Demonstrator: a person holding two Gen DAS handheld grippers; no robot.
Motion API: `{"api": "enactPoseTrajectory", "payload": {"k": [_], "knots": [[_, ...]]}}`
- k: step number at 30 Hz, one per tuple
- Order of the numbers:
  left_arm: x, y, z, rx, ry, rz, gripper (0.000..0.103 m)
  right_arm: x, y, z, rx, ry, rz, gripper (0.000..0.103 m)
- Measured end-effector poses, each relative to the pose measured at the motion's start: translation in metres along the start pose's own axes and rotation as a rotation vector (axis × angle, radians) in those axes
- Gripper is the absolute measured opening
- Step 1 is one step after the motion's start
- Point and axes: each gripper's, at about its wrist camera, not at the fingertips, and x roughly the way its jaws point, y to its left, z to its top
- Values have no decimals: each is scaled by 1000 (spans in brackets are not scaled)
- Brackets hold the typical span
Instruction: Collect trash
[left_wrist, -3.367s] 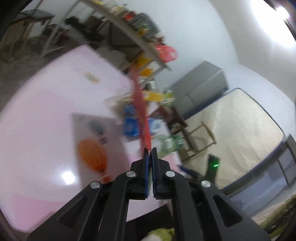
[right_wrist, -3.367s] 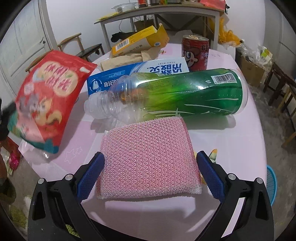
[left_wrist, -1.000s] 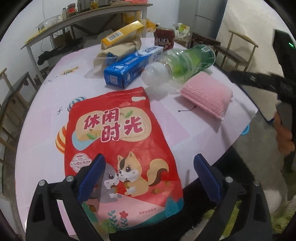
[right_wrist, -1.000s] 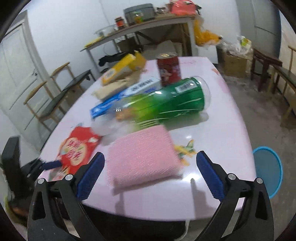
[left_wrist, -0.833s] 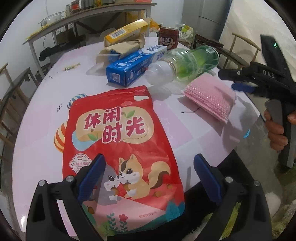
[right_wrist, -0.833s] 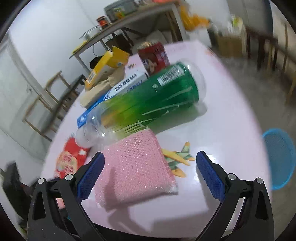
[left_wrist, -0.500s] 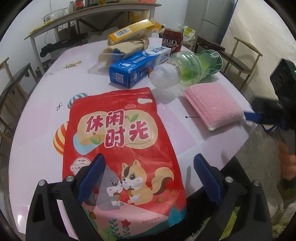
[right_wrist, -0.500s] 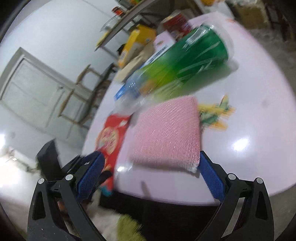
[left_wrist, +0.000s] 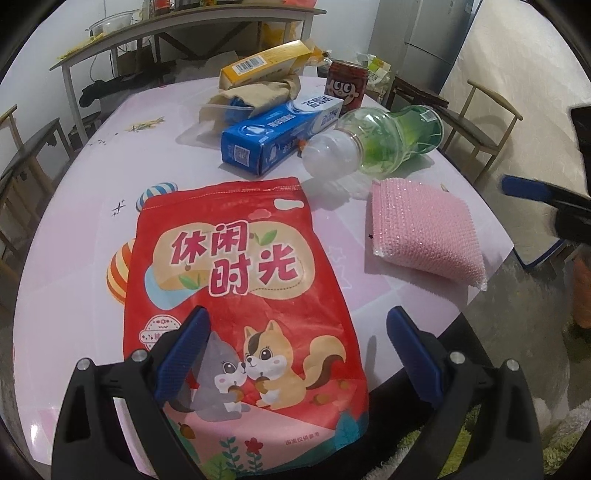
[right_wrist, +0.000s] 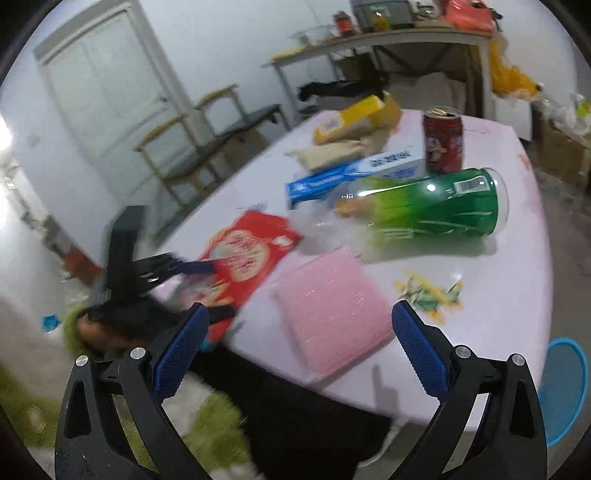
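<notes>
On the pink table (left_wrist: 74, 192), from my left, my left gripper (left_wrist: 295, 347) hangs wide open and empty over the flat red foil snack bag (left_wrist: 236, 295), its near end overhanging the edge. My right gripper (right_wrist: 295, 347), equally spread and holding nothing, faces the pink mesh scouring pad (right_wrist: 332, 310), with the green plastic bottle (right_wrist: 424, 210) beyond. I judge this the approach; next comes lowering and pinching the bag's edge.

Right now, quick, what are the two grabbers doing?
Left gripper: open, holding nothing, fingers apart over the red snack bag.
Right gripper: open, holding nothing, just short of the pink sponge.
</notes>
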Motion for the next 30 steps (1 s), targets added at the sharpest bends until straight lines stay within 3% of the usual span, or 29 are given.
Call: {"api": "enactPoseTrajectory", "payload": {"k": [2, 10, 12, 17, 20, 25, 30], "knots": [[-1, 0, 0, 1, 2, 1, 94, 26, 4, 4, -74, 24, -90, 95], [-8, 1, -1, 17, 19, 6, 94, 85, 15, -1, -326, 174, -115, 95], [-7, -2, -1, 35, 25, 2, 94, 83, 9, -2, -294, 169, -94, 95], [-2, -21, -5, 125, 53, 32, 94, 70, -16, -10, -147, 129, -159, 89], [5, -34, -10, 203, 87, 97, 94, 60, -23, -18, -88, 107, -203, 86], [6, -39, -18, 275, 133, 181, 93, 53, -23, -33, -56, 80, -220, 86], [-11, -44, -28, 338, 117, 171, 93, 53, -18, -32, -35, 54, -221, 86]]}}
